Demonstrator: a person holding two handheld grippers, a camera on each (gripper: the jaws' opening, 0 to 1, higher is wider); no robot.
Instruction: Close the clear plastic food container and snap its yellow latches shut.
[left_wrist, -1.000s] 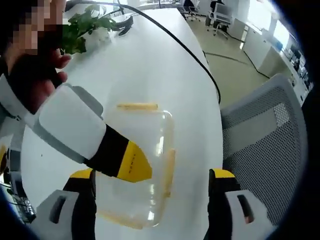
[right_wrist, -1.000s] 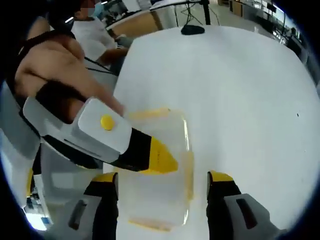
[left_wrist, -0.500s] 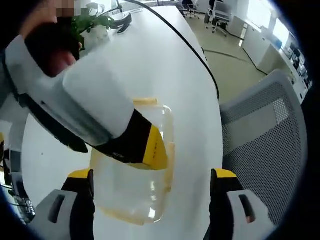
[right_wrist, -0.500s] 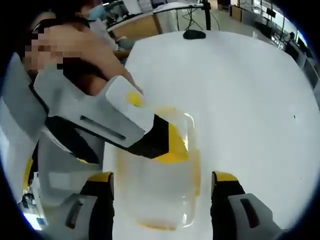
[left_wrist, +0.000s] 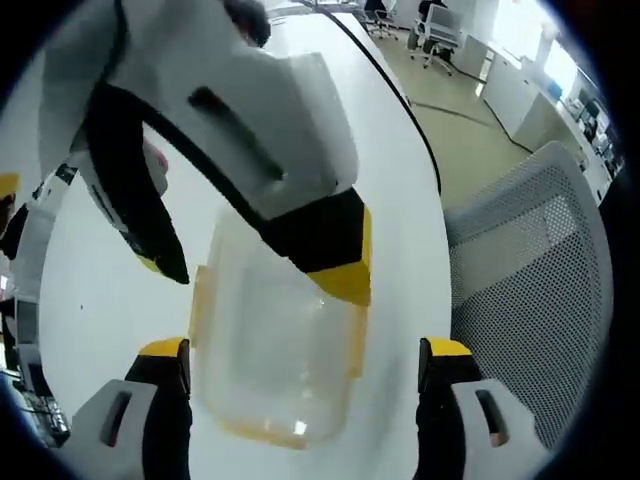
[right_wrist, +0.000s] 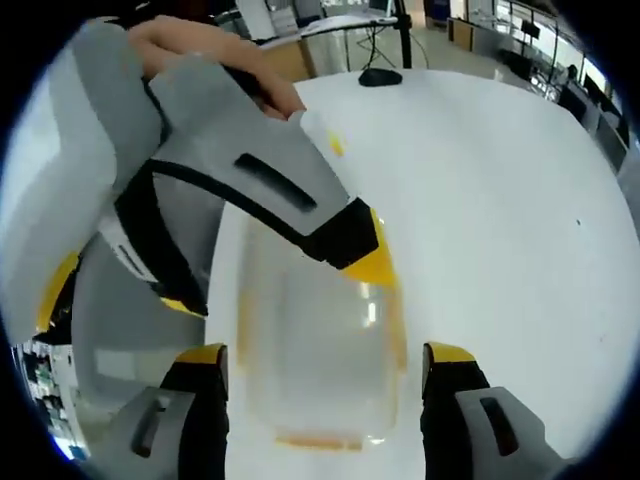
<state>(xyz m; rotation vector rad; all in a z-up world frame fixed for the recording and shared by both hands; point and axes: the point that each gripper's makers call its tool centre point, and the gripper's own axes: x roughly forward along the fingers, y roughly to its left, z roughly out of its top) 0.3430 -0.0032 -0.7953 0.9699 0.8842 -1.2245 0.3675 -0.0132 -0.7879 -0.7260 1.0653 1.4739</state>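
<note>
While both tools stand open, we note the right tool (left_wrist: 345, 285) and left tool (right_wrist: 365, 262) over the clear container (left_wrist: 275, 350) on the white surface (right_wrist: 500, 220).

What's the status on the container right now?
Both grippers open, left gripper and right gripper crossed above the clear plastic food container with yellow latches on the white table. Nothing blocking.

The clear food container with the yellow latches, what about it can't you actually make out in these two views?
- Left gripper view: the right tool crosses in front of the container, hiding its far end and any latch there.
- Right gripper view: the left tool covers the container's far end likewise.
- Both views: the clear plastic is blurred, so whether the lid is fully seated, or any yellow latch snapped, cannot be told.
</note>
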